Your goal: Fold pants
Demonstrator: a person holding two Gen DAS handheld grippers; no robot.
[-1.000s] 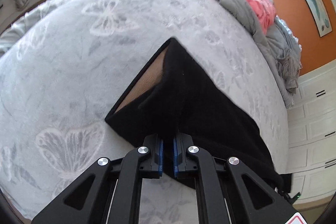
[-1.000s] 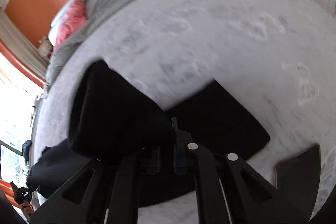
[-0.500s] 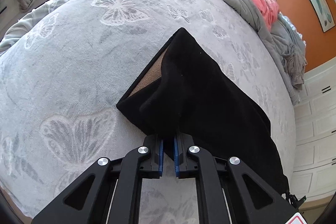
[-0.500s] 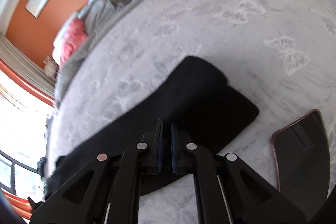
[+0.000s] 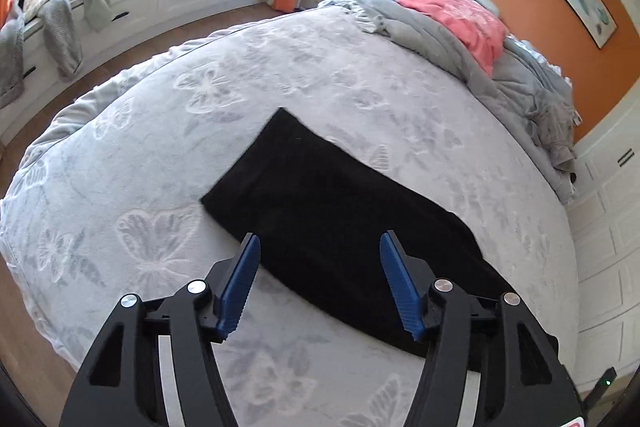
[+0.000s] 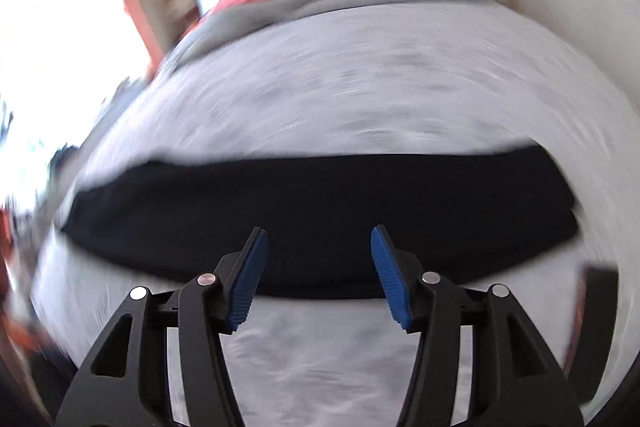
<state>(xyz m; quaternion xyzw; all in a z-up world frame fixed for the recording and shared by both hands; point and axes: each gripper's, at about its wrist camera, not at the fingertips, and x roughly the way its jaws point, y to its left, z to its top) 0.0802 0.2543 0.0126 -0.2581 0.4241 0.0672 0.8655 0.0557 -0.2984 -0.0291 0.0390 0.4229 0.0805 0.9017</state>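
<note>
A: How do the black pants (image 5: 344, 223) lie?
B: Flat on the bed (image 5: 160, 163), a long folded strip running diagonally from upper left to lower right.
A: What changed?
B: Both tongs have just opened and let go; the raised cloth now lies down.
A: And the tongs?
B: The left tongs (image 5: 320, 247) and right tongs (image 6: 318, 241) gape empty above the pants' near edge.

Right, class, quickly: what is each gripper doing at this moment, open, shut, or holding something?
Left gripper: open, jaws just opened, holding nothing; the folded black fabric pants lie flat below on the bed.
Right gripper: open, jaws just opened, empty above the pants.
</note>
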